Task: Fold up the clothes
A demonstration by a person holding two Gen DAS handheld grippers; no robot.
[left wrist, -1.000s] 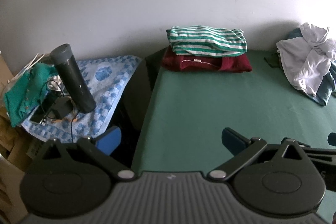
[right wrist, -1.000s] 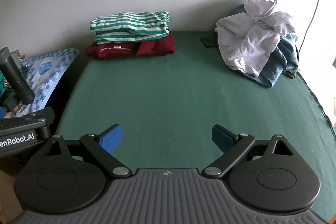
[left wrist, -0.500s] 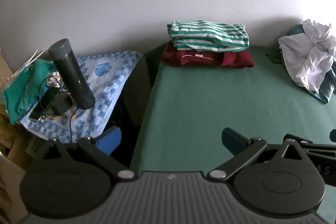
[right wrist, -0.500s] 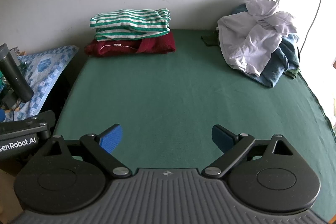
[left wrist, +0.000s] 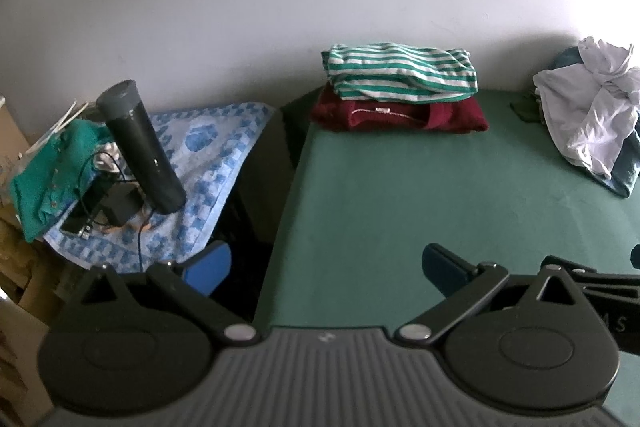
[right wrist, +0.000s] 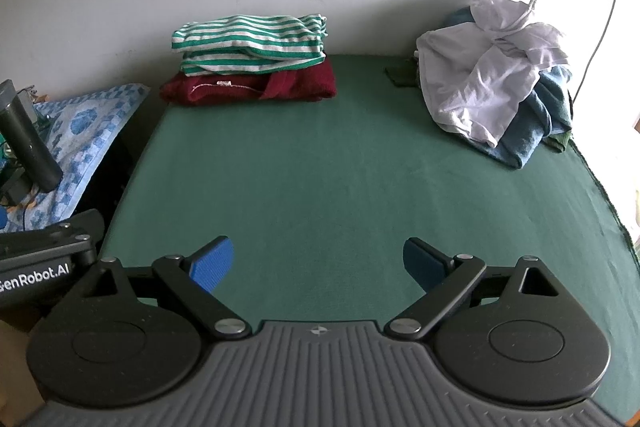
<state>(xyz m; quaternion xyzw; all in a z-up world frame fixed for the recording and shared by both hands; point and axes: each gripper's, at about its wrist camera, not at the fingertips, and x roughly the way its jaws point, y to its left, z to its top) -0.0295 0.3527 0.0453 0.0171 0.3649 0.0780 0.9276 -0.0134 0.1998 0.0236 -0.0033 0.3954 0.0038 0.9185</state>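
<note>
Right tongs (right wrist: 318, 263): nearest in the right wrist view, blue pads spread wide apart, nothing between them, hanging over the near edge of the desk.
Left tongs (left wrist: 324, 265): likewise spread apart and empty, over the desk's left near corner; one pad hangs past the edge, above the dark gap beside it.
Desk (right wrist: 320, 179): covered in green cloth, bare across its whole middle, so there is room to spread a garment.
Side surface: left of the desk, a blue checked cloth (left wrist: 208, 155) carries a dark flask (left wrist: 142, 147), tilted in the fisheye view, with cables and a green garment beside it; none of this belongs to the work.
Folded stack: at the far left by the wall, a striped green-and-white top (right wrist: 250, 43) lies squarely upon a dark red garment (right wrist: 250, 87); both look finished.
Unfolded heap: at the far right by the wall, a crumpled white garment (right wrist: 488, 71) sits on top of blue clothes (right wrist: 532, 123).
Step in hand: between garments, I judge; two are folded, and the heap remains.
Next move: probably reach to the far right, close on the white garment's edge, and draw it to the bare middle without dragging the blue pieces along.
</note>
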